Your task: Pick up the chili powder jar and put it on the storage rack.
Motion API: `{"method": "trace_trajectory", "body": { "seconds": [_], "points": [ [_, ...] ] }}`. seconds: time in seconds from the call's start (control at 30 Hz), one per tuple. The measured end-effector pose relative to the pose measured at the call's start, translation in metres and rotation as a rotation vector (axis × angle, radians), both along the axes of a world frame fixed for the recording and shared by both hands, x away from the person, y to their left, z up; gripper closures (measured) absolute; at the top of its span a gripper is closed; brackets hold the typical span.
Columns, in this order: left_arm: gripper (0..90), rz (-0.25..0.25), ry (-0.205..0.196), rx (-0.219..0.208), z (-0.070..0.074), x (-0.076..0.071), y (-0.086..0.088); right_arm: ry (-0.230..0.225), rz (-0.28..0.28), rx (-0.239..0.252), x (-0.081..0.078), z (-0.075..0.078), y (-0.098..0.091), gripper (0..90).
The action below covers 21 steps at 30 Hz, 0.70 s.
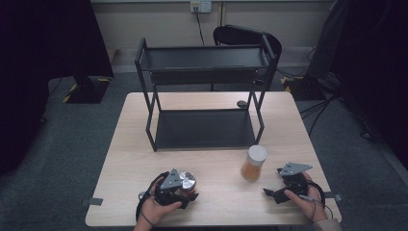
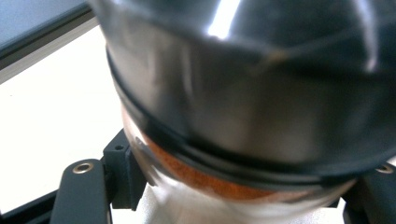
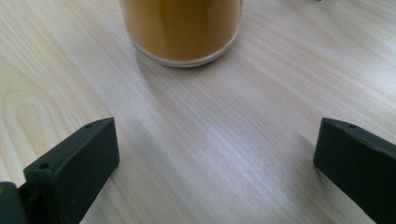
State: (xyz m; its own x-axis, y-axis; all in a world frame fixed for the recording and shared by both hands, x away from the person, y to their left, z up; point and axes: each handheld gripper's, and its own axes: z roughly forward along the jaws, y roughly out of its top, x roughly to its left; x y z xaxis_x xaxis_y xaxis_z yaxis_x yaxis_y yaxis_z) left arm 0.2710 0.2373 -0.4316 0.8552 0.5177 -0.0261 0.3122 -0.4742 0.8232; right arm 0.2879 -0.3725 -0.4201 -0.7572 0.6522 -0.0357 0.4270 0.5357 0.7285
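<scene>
Clamping the silver-lidded spice jar near the desk's front edge, the left tool has its grip; lifting remains. The right tool, jaws apart, faces the white-lidded jar. The black shelf rack holds neither jar.

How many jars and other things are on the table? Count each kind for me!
Jars: 2, a silver-lidded jar of reddish powder held between the left gripper's fingers, and a white-lidded jar of orange powder standing free.
Black racks: 1, the two-shelf rack.
Small dark round things: 1, a dark disc by the rack's leg; too small to identify.
Total: 4
</scene>
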Motion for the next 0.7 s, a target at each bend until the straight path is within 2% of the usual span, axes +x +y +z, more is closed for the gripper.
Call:
{"method": "trace_trajectory", "body": {
  "seconds": [0.13, 0.23, 0.37, 0.7],
  "points": [
    [29.6, 0.006, -0.003, 0.010, 0.002, -0.001, -0.001, 0.000, 0.000, 0.000, 0.000, 0.000, 0.000, 0.0],
    [29.7, 0.016, 0.013, 0.004, 0.003, 0.001, 0.000, 0.000, 0.000, 0.000, 0.000, 0.000, 0.000, 0.0],
    [29.7, 0.027, 0.018, -0.013, 0.004, 0.003, 0.003, 0.000, 0.000, 0.000, 0.000, 0.000, 0.000, 0.0],
    [29.8, 0.052, 0.024, -0.025, 0.014, 0.010, 0.004, 0.000, 0.000, 0.000, 0.000, 0.000, 0.000, 0.0]
  ]
}}
